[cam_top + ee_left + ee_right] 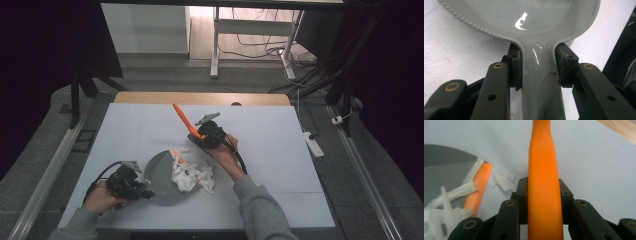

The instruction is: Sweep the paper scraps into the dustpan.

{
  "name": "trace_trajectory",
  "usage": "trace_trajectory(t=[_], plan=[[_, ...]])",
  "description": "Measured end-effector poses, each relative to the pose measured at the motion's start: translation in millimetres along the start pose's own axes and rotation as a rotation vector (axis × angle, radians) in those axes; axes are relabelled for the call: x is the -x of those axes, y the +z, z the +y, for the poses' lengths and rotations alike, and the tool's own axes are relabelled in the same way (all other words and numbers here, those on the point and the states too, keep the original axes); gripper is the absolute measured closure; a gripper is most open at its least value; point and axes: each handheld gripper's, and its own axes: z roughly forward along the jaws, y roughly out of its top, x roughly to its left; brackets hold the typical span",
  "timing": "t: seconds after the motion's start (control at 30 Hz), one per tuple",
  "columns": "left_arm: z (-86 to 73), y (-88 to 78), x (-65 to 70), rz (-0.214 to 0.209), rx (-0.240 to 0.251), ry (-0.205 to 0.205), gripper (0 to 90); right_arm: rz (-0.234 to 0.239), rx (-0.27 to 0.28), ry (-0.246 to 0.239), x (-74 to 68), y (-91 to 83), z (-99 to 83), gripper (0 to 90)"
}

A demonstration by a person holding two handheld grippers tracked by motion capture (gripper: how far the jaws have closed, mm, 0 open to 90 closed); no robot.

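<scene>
A grey dustpan (159, 172) lies on the white table at front centre, and white paper scraps (192, 176) are heaped in its right part. My left gripper (146, 192) is shut on the pan's handle (540, 82), its pads pressing on both sides, with the pan's bowl (536, 17) just ahead. My right gripper (196, 136) hovers above the pan's far edge, shut on an orange handle (182, 117) that slants up and to the left. That handle (542, 170) runs straight between the jaws. A short orange strip (477, 186) lies at the pan's rim among the scraps.
A white sheet covers the table (280, 150), and a bare wooden edge (200, 98) shows at the back. A few scraps (504, 181) lie on the table beside the pan. On the floor to the right lies a power strip (314, 144). Desk legs and cables are beyond.
</scene>
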Motion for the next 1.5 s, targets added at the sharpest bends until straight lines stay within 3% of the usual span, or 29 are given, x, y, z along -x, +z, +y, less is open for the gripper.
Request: trace_trajectory(t=[0.2, 0.43, 0.7, 0.8, 0.9, 0.97, 1.1, 1.3, 1.5], plan=[[0.1, 0.3, 0.1, 0.0, 0.001, 0.0, 61.4, 0.003, -0.029, 0.0, 2.8, 13.7, 4.1, 70.6], [0.2, 0.6, 0.2, 0.0, 0.001, 0.0, 61.4, 0.025, -0.055, -0.058, -16.1, 20.0, 10.5, 70.6], [0.4, 1.0, 0.3, -0.001, 0.0, -0.001, 61.3, 0.077, -0.062, -0.105, -35.4, 17.9, 10.8, 70.6], [0.5, 1.3, 0.1, -0.001, -0.001, -0.002, 61.4, 0.142, -0.052, -0.105, -43.1, 17.0, 10.7, 70.6], [0.5, 1.5, 0.2, -0.002, -0.002, -0.002, 61.4, 0.159, -0.044, -0.132, -57.1, 13.2, 11.9, 70.6], [0.5, 1.5, 0.1, -0.001, -0.003, 0.0, 61.4, 0.197, -0.036, -0.139, -63.6, 7.5, 13.7, 70.6], [0.6, 1.4, 0.7, 0.002, -0.003, 0.001, 61.4, 0.184, 0.001, -0.186, -72.3, -8.0, 18.0, 70.6], [0.4, 1.6, 0.8, 0.002, -0.002, 0.001, 61.4, 0.123, 0.062, -0.155, -56.1, -34.4, 18.9, 70.6], [0.1, 1.8, 0.8, 0.002, 0.0, 0.001, 61.4, 0.086, 0.089, -0.091, -35.7, -56.8, 2.0, 70.6]])
